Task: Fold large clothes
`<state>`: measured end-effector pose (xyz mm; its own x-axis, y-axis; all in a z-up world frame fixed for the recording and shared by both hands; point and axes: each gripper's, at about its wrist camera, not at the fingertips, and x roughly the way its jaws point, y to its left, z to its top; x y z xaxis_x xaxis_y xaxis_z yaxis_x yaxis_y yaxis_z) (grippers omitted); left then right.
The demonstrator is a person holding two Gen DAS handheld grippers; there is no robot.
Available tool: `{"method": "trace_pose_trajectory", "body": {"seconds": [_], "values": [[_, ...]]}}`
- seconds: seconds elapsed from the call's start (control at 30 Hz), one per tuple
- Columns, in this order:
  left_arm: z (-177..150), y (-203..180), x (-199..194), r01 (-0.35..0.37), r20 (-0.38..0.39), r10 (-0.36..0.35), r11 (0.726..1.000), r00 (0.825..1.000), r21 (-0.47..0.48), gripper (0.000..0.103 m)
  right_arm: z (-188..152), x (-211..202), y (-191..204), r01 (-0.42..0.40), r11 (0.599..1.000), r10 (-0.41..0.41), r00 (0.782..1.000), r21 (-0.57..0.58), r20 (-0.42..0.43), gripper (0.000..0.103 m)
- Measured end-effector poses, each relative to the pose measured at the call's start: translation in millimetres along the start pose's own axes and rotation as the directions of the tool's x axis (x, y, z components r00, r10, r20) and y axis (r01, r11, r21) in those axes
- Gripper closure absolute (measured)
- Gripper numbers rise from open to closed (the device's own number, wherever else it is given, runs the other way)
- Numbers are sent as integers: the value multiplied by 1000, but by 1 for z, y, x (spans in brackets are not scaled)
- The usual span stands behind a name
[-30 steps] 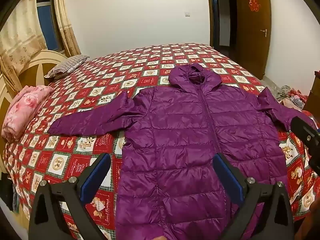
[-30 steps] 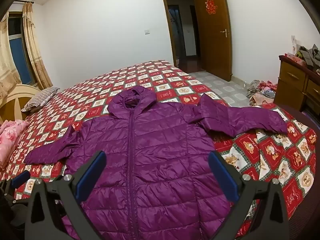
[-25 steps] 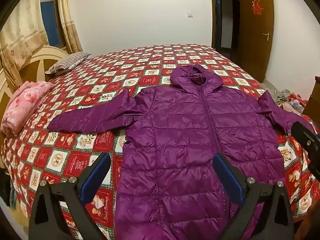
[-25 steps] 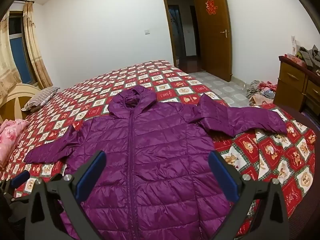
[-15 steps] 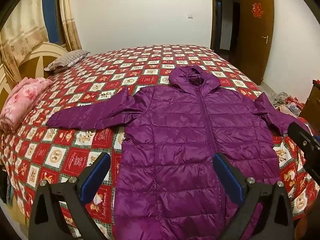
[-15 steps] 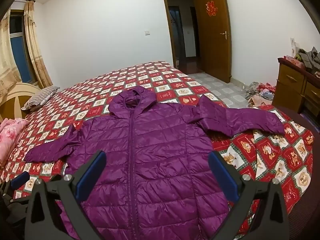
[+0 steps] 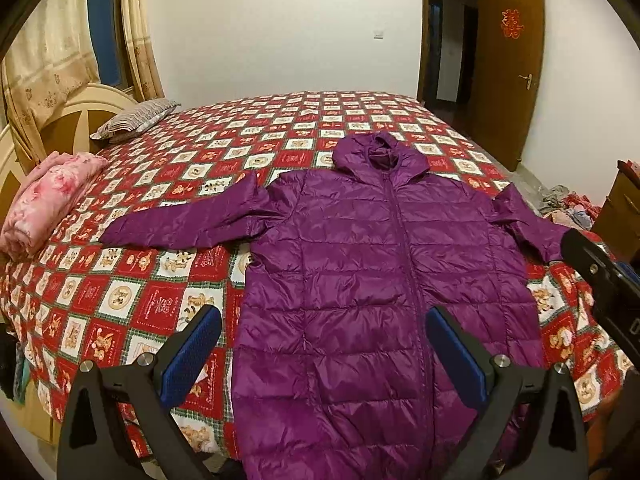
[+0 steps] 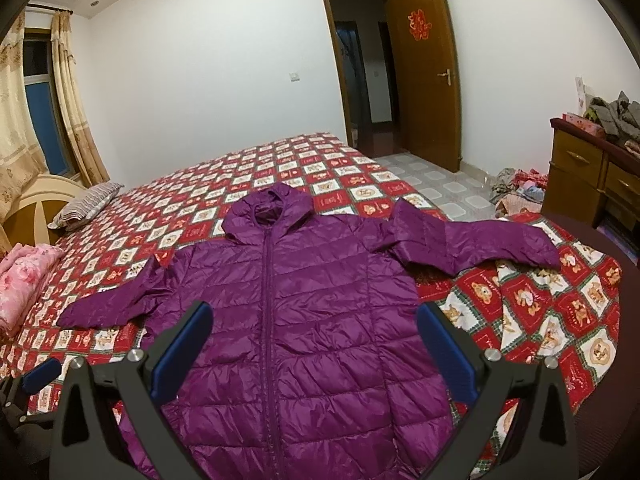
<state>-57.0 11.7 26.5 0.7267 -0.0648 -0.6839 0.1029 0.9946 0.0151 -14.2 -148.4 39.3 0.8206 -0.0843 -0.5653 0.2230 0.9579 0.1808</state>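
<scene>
A purple hooded puffer jacket [image 7: 360, 272] lies flat and zipped on the bed, front up, hood away from me, both sleeves spread out sideways; it also shows in the right wrist view [image 8: 304, 312]. My left gripper [image 7: 320, 332] is open and empty, held above the jacket's lower left part. My right gripper [image 8: 314, 328] is open and empty, held above the jacket's lower middle. The right gripper's body shows at the right edge of the left wrist view [image 7: 600, 276]. The jacket's hem is hidden at the bottom edge of both views.
The bed carries a red patterned quilt [image 7: 224, 152]. A folded pink blanket [image 7: 44, 200] and a striped pillow [image 7: 136, 118] lie by the headboard on the left. A wooden dresser [image 8: 588, 176], clothes on the floor [image 8: 516, 192] and an open door [image 8: 424, 76] are on the right.
Both grippers have risen and drawn back slightly, so the jacket sits a little lower and smaller in view. The jacket has not moved. Both stay open.
</scene>
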Motion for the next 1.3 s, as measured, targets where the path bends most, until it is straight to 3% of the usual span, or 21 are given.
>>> {"method": "trace_pose_trajectory", "body": {"seconds": [0.27, 0.67, 1.3], "values": [[-18, 7, -42, -20, 41, 20, 1000, 999, -12, 1, -5, -28, -1, -18, 1000, 18, 999, 2, 41, 0], [-33, 14, -103, -17, 184, 22, 999, 983, -29, 1, -16, -73, -2, 0, 1000, 3, 992, -24, 128, 0], [2, -1, -44, -24, 137, 22, 1000, 990, 10, 1, -4, -25, -2, 58, 998, -55, 997, -40, 61, 0]]}}
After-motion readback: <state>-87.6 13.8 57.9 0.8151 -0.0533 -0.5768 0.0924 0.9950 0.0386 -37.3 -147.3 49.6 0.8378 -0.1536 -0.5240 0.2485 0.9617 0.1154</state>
